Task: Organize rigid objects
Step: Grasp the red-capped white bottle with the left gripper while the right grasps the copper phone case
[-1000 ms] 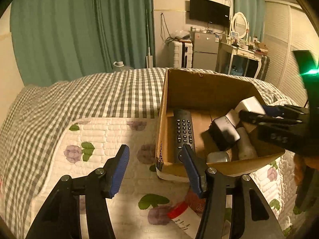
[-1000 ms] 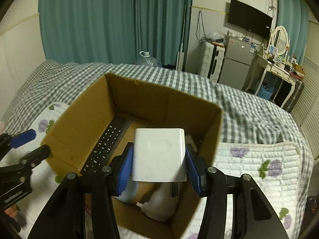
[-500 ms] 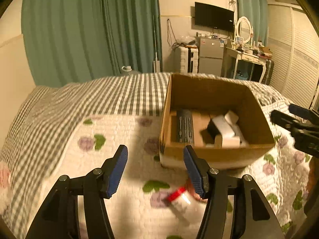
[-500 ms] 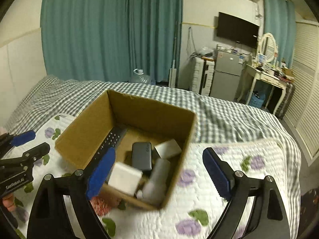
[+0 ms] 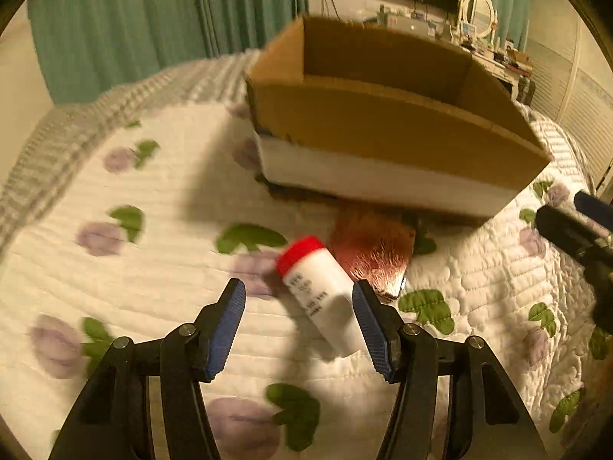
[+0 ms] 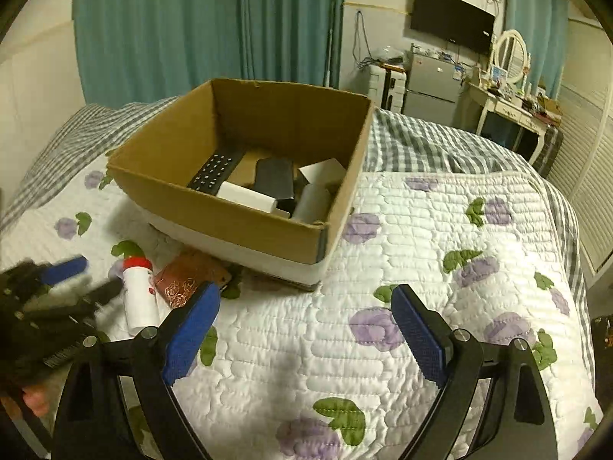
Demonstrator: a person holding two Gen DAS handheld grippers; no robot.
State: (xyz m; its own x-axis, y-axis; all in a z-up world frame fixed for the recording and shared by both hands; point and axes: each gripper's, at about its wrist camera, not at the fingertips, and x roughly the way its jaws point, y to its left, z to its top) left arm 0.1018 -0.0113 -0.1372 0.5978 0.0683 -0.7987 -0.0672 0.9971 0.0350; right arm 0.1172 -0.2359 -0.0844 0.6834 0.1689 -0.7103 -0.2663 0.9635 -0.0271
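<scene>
A white bottle with a red cap (image 5: 322,291) lies on the floral quilt, its lower end between the open fingers of my left gripper (image 5: 299,322). It also shows in the right wrist view (image 6: 140,291). A copper-coloured flat case (image 5: 373,253) lies beside it, partly under the cardboard box (image 5: 383,130). The box (image 6: 214,214) holds a black remote (image 6: 216,168), a black power bank (image 6: 274,184) and white blocks (image 6: 247,195). My right gripper (image 6: 302,329) is open and empty over the quilt, in front of the box. My left gripper (image 6: 72,283) shows at the left, blurred.
The box sits on a bed with a floral quilt (image 6: 440,253) and a checked blanket (image 6: 433,142). Teal curtains (image 6: 199,23), a fridge (image 6: 433,92) and a dressing table (image 6: 509,111) stand behind the bed.
My right gripper let the white block go into the box, opened wide and drew back. My left gripper dropped low toward the white bottle, which now lies between its fingers.
</scene>
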